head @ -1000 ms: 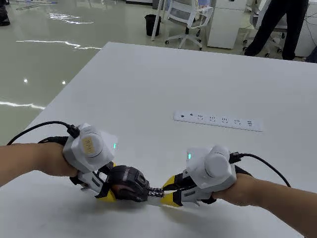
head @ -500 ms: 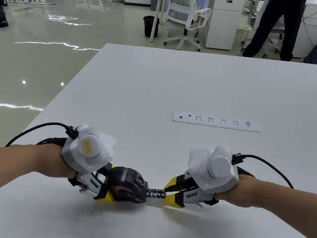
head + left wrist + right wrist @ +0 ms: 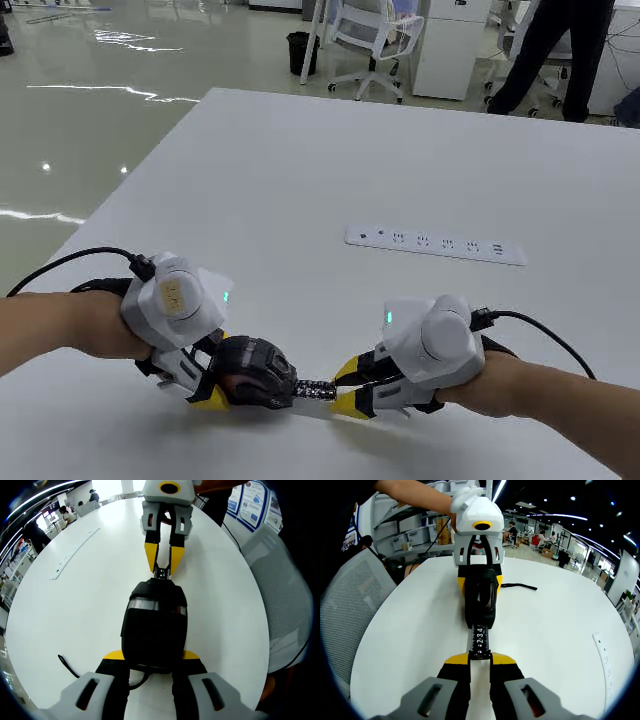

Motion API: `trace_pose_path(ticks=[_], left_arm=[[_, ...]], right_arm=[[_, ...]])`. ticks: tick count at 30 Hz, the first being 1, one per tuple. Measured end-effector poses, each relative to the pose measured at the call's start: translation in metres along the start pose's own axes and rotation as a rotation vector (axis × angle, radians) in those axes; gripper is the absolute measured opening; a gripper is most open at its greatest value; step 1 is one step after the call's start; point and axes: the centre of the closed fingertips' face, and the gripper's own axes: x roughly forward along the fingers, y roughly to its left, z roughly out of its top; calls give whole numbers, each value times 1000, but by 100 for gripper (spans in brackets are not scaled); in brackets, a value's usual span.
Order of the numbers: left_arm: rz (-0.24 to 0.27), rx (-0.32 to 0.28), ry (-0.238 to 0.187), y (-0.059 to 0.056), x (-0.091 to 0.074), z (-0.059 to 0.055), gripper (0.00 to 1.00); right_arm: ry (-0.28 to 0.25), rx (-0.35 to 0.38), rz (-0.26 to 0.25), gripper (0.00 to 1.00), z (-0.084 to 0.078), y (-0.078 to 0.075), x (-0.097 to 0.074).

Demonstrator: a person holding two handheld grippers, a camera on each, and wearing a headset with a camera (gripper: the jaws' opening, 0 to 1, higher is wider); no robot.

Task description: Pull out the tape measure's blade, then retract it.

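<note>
Head view: left claw (image 3: 224, 370) grips tape measure (image 3: 258, 372); right claw (image 3: 341, 387) pinches its blade (image 3: 313, 390).

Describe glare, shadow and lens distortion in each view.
Head view: sharp, even light; glare streaks on the glossy floor, soft shadow under the tape measure on the table. Left gripper view: fisheye bows the table edge; the tape measure reads dark, with little surface detail. Right gripper view: same bowing; the blade is in focus, its numerals legible.
</note>
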Motion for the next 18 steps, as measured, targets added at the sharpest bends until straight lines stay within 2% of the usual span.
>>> trace_pose_path(ticks=[18], left_arm=[[3, -6, -3, 0, 0, -1, 27]], right_arm=[[-4, -3, -2, 12, -1, -1, -3]])
